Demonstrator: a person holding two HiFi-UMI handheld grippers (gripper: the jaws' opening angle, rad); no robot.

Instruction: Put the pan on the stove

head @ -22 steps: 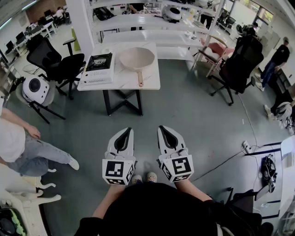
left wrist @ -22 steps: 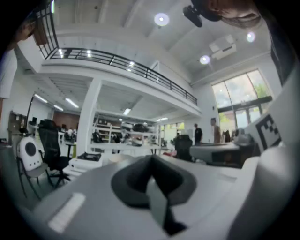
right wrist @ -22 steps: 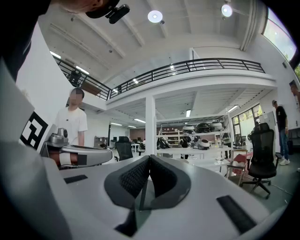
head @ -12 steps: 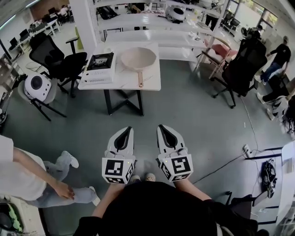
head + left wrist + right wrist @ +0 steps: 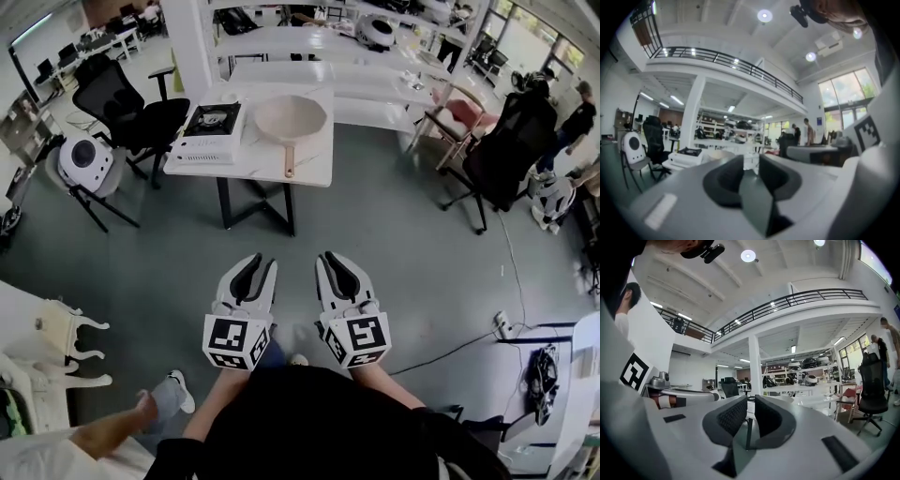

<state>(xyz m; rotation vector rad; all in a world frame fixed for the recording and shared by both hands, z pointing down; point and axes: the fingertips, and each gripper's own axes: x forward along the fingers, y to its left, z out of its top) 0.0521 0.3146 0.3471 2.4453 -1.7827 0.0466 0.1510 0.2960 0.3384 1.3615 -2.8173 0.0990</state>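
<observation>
You hold both claws low in front of your body, side by side above the grey floor and well short of the bench. Your left claw has its jaws a little apart with nothing between them. Your right claw has its jaws drawn together, and it is empty too. Farther ahead stands the white bench. The beige pan sits upright on the bench top, just to the right of the portable stove and not on it, with its handle pointing back toward you. A black office chair stands left of the bench.
</observation>
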